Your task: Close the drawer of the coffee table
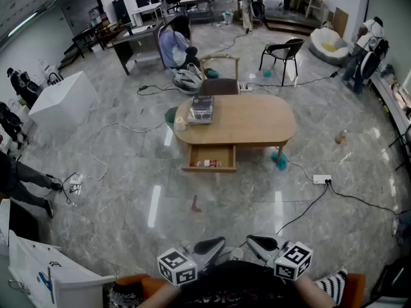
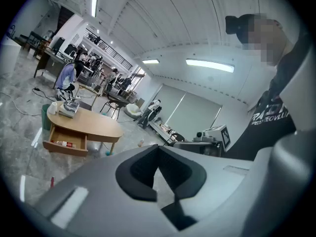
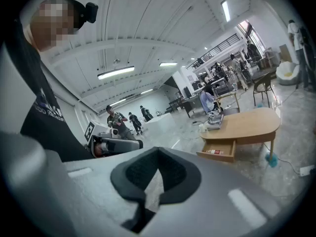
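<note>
Observed in head view, just above frame centre: oval wooden counter [image 1: 257, 122] on grey marble floor [image 1: 128, 197]. Under its near left edge, drawer [image 1: 210, 158] pulled out, open toward the camera, with a small red-and-white item [image 1: 207, 163] lying inside. On the counter's left end, a stack [image 1: 201, 109] of flat things and, just beside it at the edge, a small white container [image 1: 180, 123]. Behind the counter, a chair [image 1: 219, 76]. By the counter's right leg, a teal object [image 1: 280, 162] on the floor. Between counter and camera, a small red object [image 1: 195, 203] on the floor. Right of centre, a white power strip [image 1: 321, 179] with a black cable. Further back, at upper centre, a person [image 1: 174, 43] seated low.

At the bottom edge of head view: left tongs [image 1: 220, 240] and right tongs [image 1: 250, 239] side by side, close to the wearer's body, well apart from drawer and counter.

Left gripper view: left tongs [image 2: 158, 149] closed, pads together, gripping nothing. Drawer [image 2: 64, 144] at middle left of frame, open.

Right gripper view: right tongs [image 3: 157, 153] closed likewise, gripping nothing. Drawer [image 3: 217, 152] at middle right of frame, open.
</note>
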The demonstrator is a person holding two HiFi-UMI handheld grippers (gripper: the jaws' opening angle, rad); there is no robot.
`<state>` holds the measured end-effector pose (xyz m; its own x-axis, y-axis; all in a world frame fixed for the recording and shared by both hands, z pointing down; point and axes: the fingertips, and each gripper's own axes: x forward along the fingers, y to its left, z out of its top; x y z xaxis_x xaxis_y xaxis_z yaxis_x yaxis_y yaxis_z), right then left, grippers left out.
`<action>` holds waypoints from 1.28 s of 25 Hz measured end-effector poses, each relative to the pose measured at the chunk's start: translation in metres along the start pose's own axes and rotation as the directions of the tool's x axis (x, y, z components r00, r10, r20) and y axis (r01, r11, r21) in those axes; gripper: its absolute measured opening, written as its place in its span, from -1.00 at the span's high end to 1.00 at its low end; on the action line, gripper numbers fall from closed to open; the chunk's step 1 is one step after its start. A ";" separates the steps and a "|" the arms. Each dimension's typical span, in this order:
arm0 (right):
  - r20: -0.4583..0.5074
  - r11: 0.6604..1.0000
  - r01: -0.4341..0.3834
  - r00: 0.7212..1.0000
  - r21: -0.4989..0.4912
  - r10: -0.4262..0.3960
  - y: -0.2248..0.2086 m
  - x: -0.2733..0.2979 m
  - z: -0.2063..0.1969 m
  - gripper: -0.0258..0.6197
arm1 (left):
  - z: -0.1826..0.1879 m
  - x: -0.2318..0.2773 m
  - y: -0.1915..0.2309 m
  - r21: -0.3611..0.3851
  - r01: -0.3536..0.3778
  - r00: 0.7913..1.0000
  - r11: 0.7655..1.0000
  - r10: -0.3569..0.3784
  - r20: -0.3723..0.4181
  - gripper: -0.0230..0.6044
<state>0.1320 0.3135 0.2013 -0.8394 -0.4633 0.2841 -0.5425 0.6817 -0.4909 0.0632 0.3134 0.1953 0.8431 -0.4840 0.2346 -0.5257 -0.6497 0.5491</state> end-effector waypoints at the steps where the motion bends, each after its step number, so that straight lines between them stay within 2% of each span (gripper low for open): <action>1: 0.000 1.000 0.002 1.000 0.002 -0.002 -0.002 0.001 0.001 0.92 | 0.001 0.002 0.001 0.000 0.001 1.000 1.000 -0.001 -0.002 0.94; 12: 0.000 1.000 0.009 1.000 -0.006 -0.009 -0.019 0.001 0.006 0.92 | 0.003 0.021 0.009 -0.004 0.010 1.000 1.000 -0.010 -0.017 0.94; 22: 0.043 0.999 -0.006 0.999 -0.039 0.007 -0.024 -0.004 0.015 0.92 | 0.004 0.034 0.002 0.041 0.036 0.998 0.999 -0.034 -0.043 0.94; 27: 0.070 0.998 0.012 0.998 -0.066 -0.008 -0.030 -0.008 0.021 0.92 | 0.005 0.038 0.006 0.012 0.026 0.999 1.000 -0.026 -0.030 0.94; 32: 0.089 0.997 0.024 0.996 -0.068 -0.018 -0.037 -0.010 0.025 0.92 | 0.009 0.042 0.005 0.035 0.031 0.999 0.999 -0.030 -0.032 0.94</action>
<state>0.1615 0.2791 0.1960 -0.8234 -0.5240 0.2180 -0.5633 0.7075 -0.4268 0.0947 0.2847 0.2010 0.8616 -0.4452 0.2438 -0.5030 -0.6845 0.5276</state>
